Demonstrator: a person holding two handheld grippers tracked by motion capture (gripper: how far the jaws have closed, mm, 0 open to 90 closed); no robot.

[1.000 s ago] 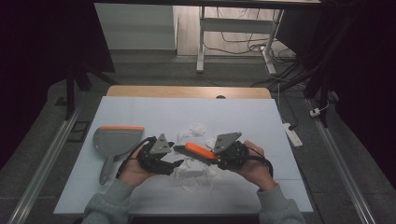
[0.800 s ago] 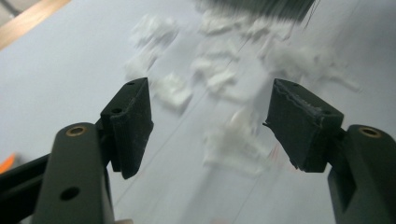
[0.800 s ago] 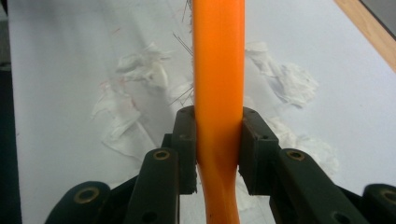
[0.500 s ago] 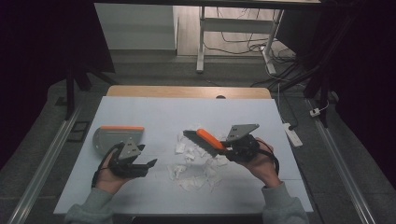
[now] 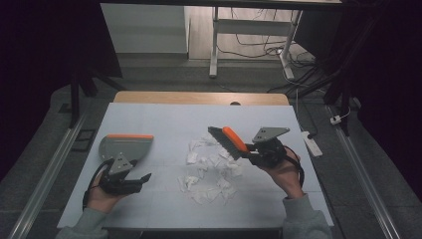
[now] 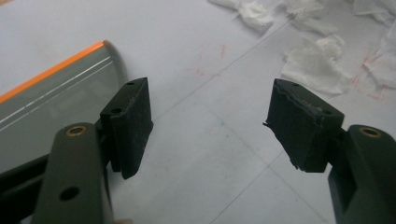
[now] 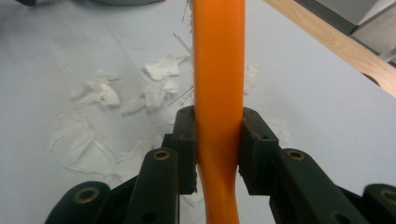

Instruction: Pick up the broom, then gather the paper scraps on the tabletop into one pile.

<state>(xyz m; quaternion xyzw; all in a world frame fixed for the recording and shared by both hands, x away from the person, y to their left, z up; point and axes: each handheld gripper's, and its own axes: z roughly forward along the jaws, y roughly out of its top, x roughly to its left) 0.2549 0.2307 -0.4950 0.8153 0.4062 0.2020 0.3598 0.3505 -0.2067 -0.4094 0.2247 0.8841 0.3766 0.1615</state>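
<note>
The right gripper pinches the brush by its orange handle, bristles above the scraps at mid-table. The dustpan lies near the left edge, just beyond the left gripper, whose fingers are spread empty

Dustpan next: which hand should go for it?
Left. Its open tongs sit empty just beside the dustpan, while the right tongs are shut on the brush over the paper scraps.
</note>
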